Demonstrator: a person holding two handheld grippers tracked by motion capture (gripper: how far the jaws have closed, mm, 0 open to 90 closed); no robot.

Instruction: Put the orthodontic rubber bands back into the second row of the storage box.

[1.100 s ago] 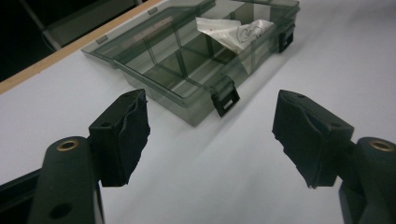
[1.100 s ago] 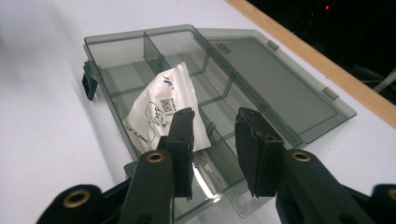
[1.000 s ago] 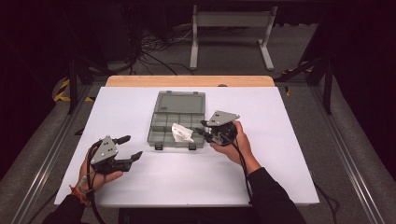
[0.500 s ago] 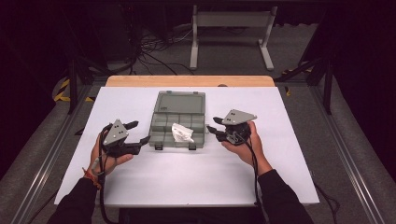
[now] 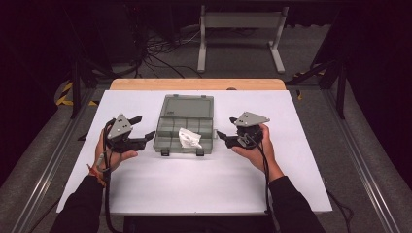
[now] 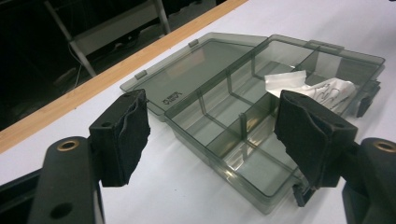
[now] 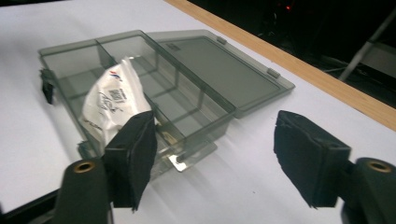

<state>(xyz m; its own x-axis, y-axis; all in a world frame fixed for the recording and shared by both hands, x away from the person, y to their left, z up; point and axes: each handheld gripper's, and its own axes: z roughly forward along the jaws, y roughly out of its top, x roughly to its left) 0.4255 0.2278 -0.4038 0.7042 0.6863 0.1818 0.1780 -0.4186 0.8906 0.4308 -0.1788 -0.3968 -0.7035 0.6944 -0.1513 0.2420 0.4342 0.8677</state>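
Note:
A smoky grey compartment box (image 5: 170, 127) lies open in the middle of the white table, its lid flat on the far side. A white printed packet (image 5: 188, 138) sits in a front compartment, also seen as the packet (image 6: 322, 86) and the packet (image 7: 114, 100). My left gripper (image 5: 144, 128) is open just left of the box (image 6: 243, 126), nothing between its pads. My right gripper (image 5: 224, 127) stands right of the box (image 7: 196, 93). Its jaws have just been opening and are empty.
A wooden table edge (image 5: 194, 84) runs along the far side. Behind it on the floor stand a metal frame (image 5: 238, 39) and loose cables (image 5: 160, 46). Bare white table surface (image 5: 194, 184) lies in front of the box.
The right gripper drew back to the right, away from the packet, and its jaws opened. The left gripper moved up and right, to the box's left side.

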